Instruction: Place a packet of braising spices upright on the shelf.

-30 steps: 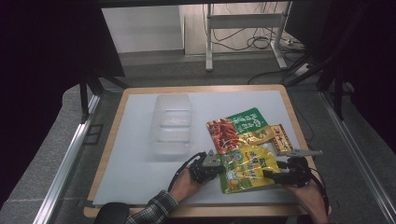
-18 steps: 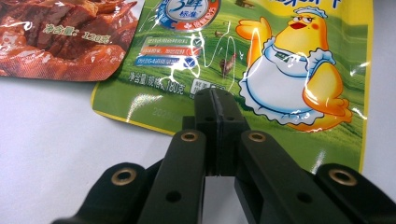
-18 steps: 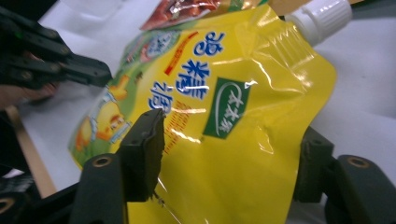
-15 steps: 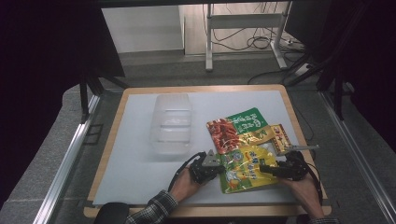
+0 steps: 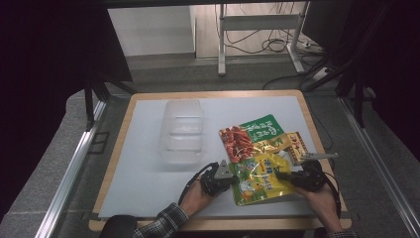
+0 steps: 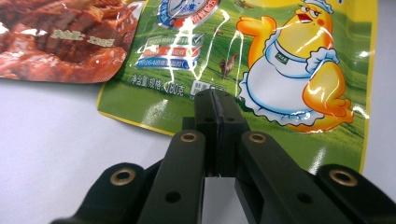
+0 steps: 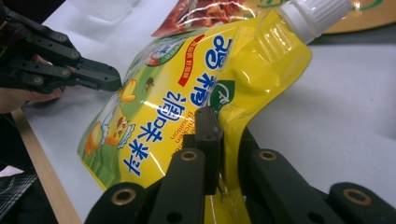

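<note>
Yellow spout pouch (image 5: 260, 179), lengthwise across table, cap (image 7: 314, 14) rightward

A lab-style recording bay: the white-topped counter (image 5: 148, 188) with a wooden rim stands between aluminium frame rails (image 5: 67, 183), black curtains (image 5: 44, 59) hang on both sides of it, and beyond it loose cables (image 5: 277, 44) trail around a metal stand (image 5: 257, 34) on grey carpet.

A clear tray (image 5: 182, 131) sits on the white mat (image 5: 143, 173), a red-and-green pouch (image 5: 250, 135) to its right overlapping a small box (image 5: 295, 145), all on the wooden table (image 5: 119, 134).
</note>
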Motion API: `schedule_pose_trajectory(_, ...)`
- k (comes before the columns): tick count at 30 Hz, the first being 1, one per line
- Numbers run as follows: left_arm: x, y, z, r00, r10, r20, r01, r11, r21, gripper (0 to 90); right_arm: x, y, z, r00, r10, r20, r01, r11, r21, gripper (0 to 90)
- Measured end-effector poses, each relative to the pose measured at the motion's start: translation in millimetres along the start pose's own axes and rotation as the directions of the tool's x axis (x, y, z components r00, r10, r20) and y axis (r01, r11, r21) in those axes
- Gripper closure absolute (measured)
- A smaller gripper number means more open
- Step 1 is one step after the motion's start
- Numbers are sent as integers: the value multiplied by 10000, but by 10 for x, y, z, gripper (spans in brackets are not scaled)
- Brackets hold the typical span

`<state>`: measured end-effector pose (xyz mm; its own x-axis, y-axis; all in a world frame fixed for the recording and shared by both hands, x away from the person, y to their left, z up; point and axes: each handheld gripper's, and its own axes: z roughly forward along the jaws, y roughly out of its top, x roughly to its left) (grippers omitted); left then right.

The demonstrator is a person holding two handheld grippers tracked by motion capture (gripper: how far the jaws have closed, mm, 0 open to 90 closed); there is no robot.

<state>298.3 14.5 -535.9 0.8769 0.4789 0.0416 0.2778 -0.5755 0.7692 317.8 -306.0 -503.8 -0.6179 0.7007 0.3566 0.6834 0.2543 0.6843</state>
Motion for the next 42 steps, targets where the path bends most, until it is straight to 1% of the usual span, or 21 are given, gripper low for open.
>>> schedule_pose_trajectory(1,-8,9,-29,9999,87,-82,-87,9999,-54,898,10,2,-7,10000,-29,29,29,10000,-26,867)
schedule_pose_trajectory(4,-15,21,-76,9999,12,-113,-15,9997,-232,898,28,11,-28,10000,-68,-9,68,9999,-97,870)
schedule_pose_trajectory(5,-21,24,-118,9997,18,-235,-27,9993,-366,887,38,26,-48,9999,-129,-66,128,9997,-201,872)
schedule_pose_trajectory(6,-15,21,-140,9998,-10,-221,2,9992,-401,851,45,33,-57,9998,-178,-64,176,9996,-212,873)
schedule_pose_trajectory(9,3,4,-210,9996,-205,-171,195,9981,-582,813,76,48,-79,9995,-296,-54,295,9992,-272,876)
schedule_pose_trajectory(11,9,1,-231,9996,-243,-161,233,9978,-614,794,88,55,-85,9995,-328,-42,327,9990,-300,876)
schedule_pose_trajectory(12,12,-7,-265,9993,-336,-134,326,9970,-705,759,118,71,-109,9989,-476,-54,474,9983,-339,877)
schedule_pose_trajectory(13,12,-7,-265,9993,-336,-134,326,9970,-705,744,118,71,-109,9989,-476,-54,474,9983,-339,877)
schedule_pose_trajectory(14,16,-13,-299,9993,-360,-81,353,9965,-751,714,148,86,-127,9982,-600,-22,598,9975,-375,877)
schedule_pose_trajectory(17,15,-20,-335,9993,-355,-121,345,9964,-770,671,189,106,-150,9971,-763,5,762,9962,-422,875)
schedule_pose_trajectory(18,14,-23,-351,9993,-352,-148,339,9962,-797,671,189,106,-150,9971,-763,5,762,9962,-422,875)
schedule_pose_trajectory(19,15,-32,-385,9992,-372,-168,357,9959,-833,631,221,125,-173,9961,-882,7,881,9950,-473,874)
schedule_pose_trajectory(20,15,-32,-385,9992,-372,-168,357,9959,-833,614,221,125,-173,9961,-882,7,881,9950,-473,874)
schedule_pose_trajectory(21,14,-39,-407,9990,-421,-170,405,9955,-857,614,233,133,-181,9958,-913,24,913,9947,-479,875)
schedule_pose_trajectory(22,10,-50,-442,9985,-490,-224,468,9948,-907,552,262,154,-193,9950,-1002,55,1004,9937,-503,874)
schedule_pose_trajectory(26,-3,-69,-541,9971,-542,-538,481,9928,-1096,455,323,191,-211,9935,-1133,139,1139,9918,-572,874)
schedule_pose_trajectory(29,-6,-98,-594,9963,-588,-634,510,9916,-1190,386,356,214,-219,9933,-1149,126,1155,9914,-617,875)
schedule_pose_trajectory(31,-10,-116,-608,9961,-563,-675,478,9913,-1224,353,371,233,-220,9927,-1196,124,1201,9910,-599,877)
schedule_pose_trajectory(33,-20,-139,-623,9953,-531,-808,436,9923,-1156,331,388,264,-222,9926,-1213,87,1216,9910,-555,879)
schedule_pose_trajectory(39,-32,-199,-671,9936,-824,-775,721,9892,-1280,261,446,378,-216,9894,-1449,-85,1443,9884,-470,882)
schedule_pose_trajectory(42,-16,-249,-694,9922,-967,-789,854,9871,-1357,212,495,442,-217,9878,-1547,-188,1533,9863,-613,882)
